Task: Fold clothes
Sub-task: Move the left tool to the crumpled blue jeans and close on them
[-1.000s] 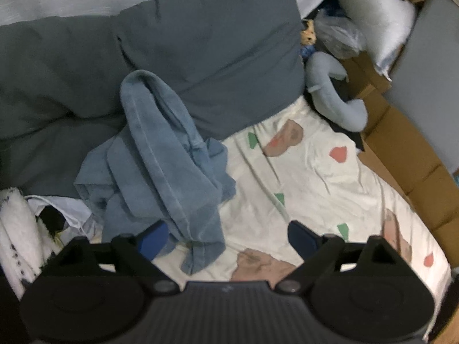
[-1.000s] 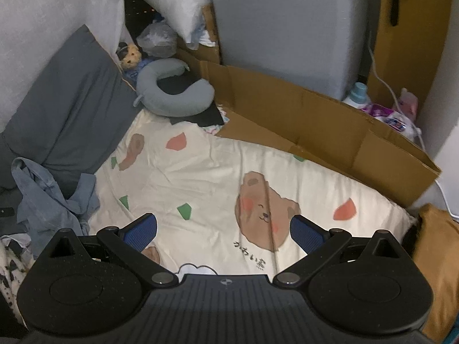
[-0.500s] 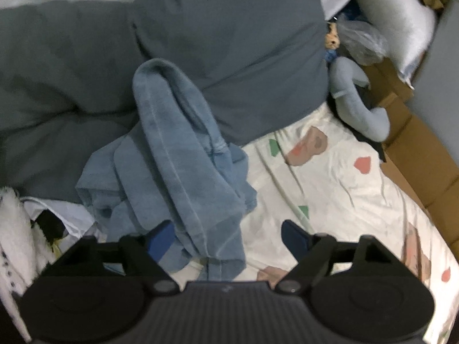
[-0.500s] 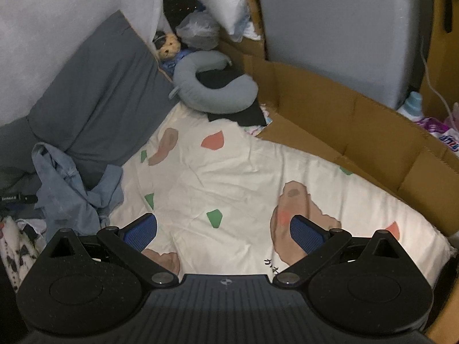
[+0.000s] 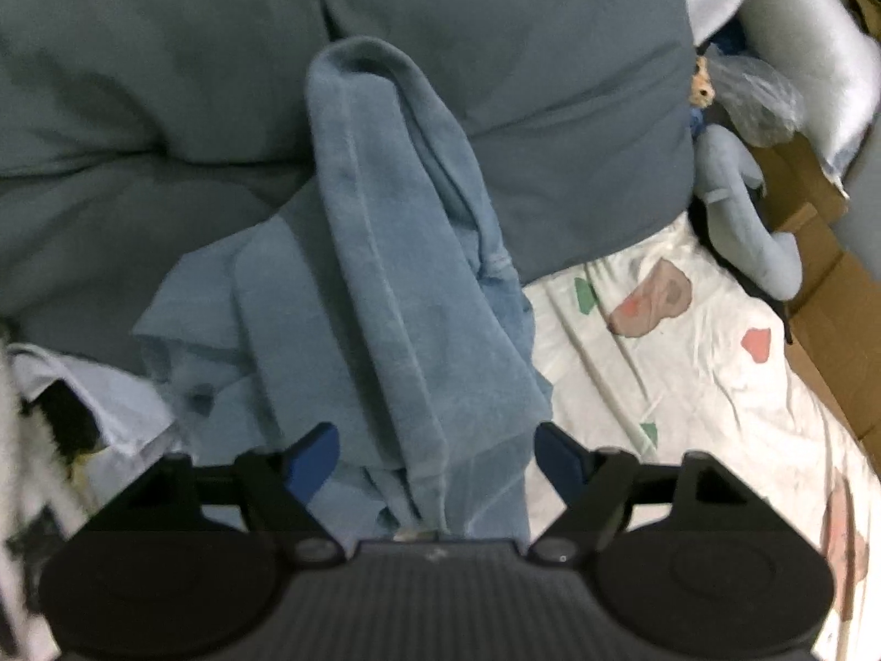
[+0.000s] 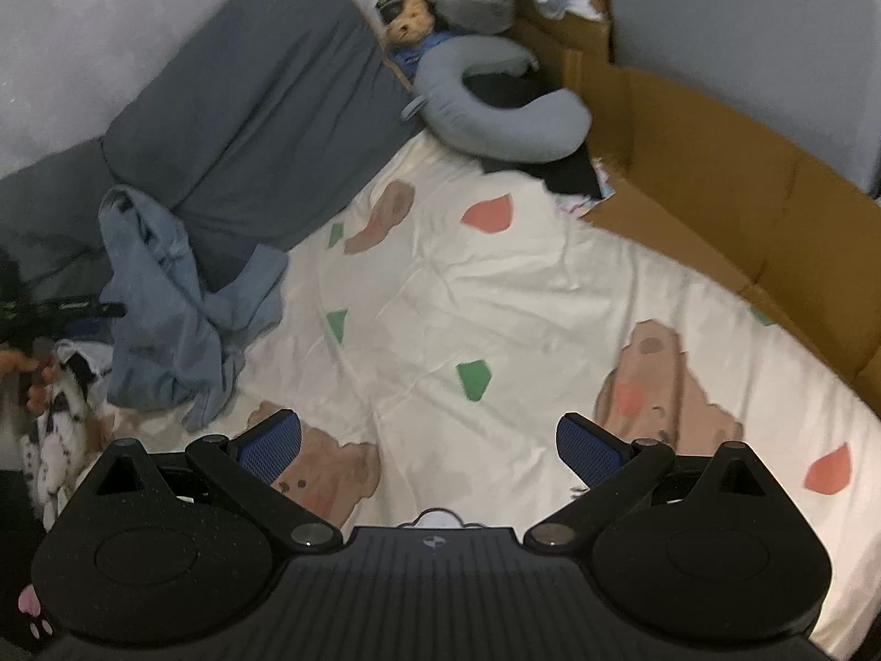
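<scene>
Both grippers lower than a second ago, closer to bed. Left gripper (image 5: 435,454) now straddles crumpled blue garment (image 5: 385,297), jaws just been narrowing, cloth between pads, not yet pinched. Garment heaped against grey pillow (image 5: 550,110), at edge of bear-print sheet (image 6: 523,286). Right gripper (image 6: 429,443) wide, empty, above sheet. Likely pick-up for folding

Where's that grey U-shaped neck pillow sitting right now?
The neck pillow lies at the far end of the bear-print sheet in the right wrist view, between the small teddy bear and the cardboard wall.
</scene>
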